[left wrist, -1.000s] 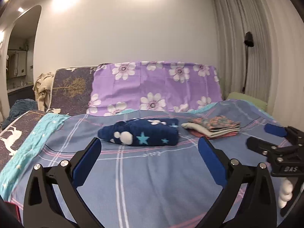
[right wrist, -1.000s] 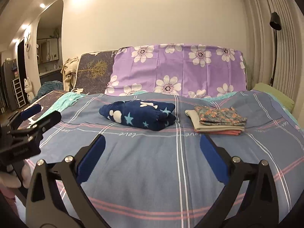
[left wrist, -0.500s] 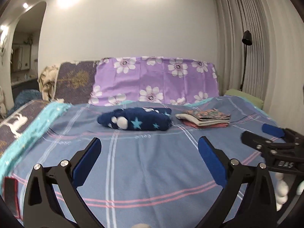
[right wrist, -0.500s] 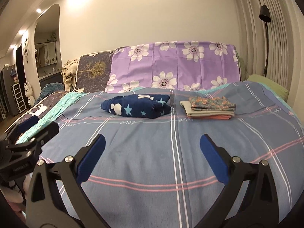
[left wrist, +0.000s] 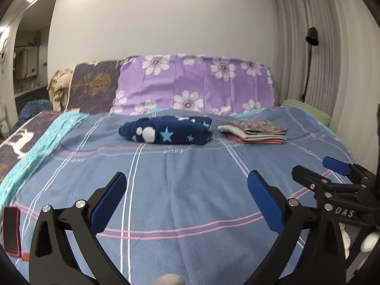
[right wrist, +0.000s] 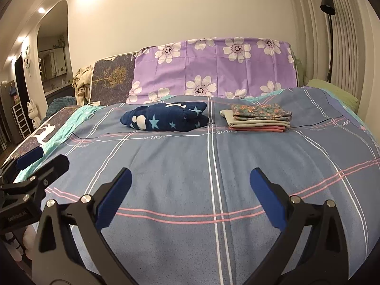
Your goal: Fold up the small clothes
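Note:
A folded navy garment with stars (left wrist: pixel 166 133) (right wrist: pixel 166 117) lies at the far middle of the blue plaid bed cover (left wrist: pixel 190 190) (right wrist: pixel 190 166). To its right sits a stack of folded clothes (left wrist: pixel 255 133) (right wrist: pixel 260 117), floral piece on top. My left gripper (left wrist: pixel 186 198) is open and empty, over the near part of the bed. My right gripper (right wrist: pixel 190 196) is open and empty, also well short of the clothes. The right gripper shows at the right edge of the left wrist view (left wrist: pixel 320 172); the left shows at the left edge of the right wrist view (right wrist: pixel 44 159).
A purple floral cover (left wrist: pixel 194 87) stands at the head of the bed. A teal blanket (left wrist: pixel 47 142) runs along the left side. A red phone-like object (left wrist: pixel 10 230) lies at the near left. A floor lamp (right wrist: pixel 329 30) and curtains are at the right.
Both grippers have drawn back and slightly up from the bed, staying open. The clothes have not moved.

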`<state>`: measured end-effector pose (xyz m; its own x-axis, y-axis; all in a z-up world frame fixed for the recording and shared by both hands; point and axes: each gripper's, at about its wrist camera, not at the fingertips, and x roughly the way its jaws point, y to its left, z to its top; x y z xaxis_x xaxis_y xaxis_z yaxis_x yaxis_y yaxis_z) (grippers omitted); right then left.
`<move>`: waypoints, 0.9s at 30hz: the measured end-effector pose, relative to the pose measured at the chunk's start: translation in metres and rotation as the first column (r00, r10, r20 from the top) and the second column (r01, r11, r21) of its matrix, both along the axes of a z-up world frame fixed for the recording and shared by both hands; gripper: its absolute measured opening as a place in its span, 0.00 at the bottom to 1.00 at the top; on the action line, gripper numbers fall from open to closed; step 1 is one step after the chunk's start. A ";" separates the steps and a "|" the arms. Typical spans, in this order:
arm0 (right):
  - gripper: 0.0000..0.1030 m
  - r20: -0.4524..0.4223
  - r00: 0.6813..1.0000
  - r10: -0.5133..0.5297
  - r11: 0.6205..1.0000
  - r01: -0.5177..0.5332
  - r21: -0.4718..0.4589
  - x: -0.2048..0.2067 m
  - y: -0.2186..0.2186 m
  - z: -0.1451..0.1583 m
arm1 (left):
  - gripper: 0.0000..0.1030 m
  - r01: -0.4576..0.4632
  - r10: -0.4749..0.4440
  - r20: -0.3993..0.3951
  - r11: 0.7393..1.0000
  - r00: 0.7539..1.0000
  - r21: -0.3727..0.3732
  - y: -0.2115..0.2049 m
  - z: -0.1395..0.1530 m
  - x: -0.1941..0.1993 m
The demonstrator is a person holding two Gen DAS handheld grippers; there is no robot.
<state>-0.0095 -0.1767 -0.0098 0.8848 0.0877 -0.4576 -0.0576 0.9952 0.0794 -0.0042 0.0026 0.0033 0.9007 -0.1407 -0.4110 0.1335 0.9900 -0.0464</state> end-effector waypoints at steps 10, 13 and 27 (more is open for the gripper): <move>0.98 -0.002 1.000 0.010 1.000 -0.010 -0.011 0.002 0.003 -0.003 | 0.99 -0.058 0.059 -0.032 0.998 0.998 0.021 0.003 -0.006 0.004; 0.98 -0.001 1.000 0.010 1.000 -0.011 -0.010 0.002 0.003 -0.003 | 0.99 -0.062 0.063 -0.019 0.997 0.998 0.038 0.003 -0.006 0.003; 0.98 0.006 1.000 0.018 1.000 -0.018 -0.021 0.002 0.010 0.001 | 0.99 -0.076 0.077 -0.011 0.995 0.997 0.071 0.000 -0.007 -0.002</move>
<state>-0.0078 -0.1665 -0.0091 0.8863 0.0941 -0.4535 -0.0758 0.9954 0.0585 -0.0062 0.0029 -0.0038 0.9021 -0.0419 -0.4295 0.0573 0.9981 0.0230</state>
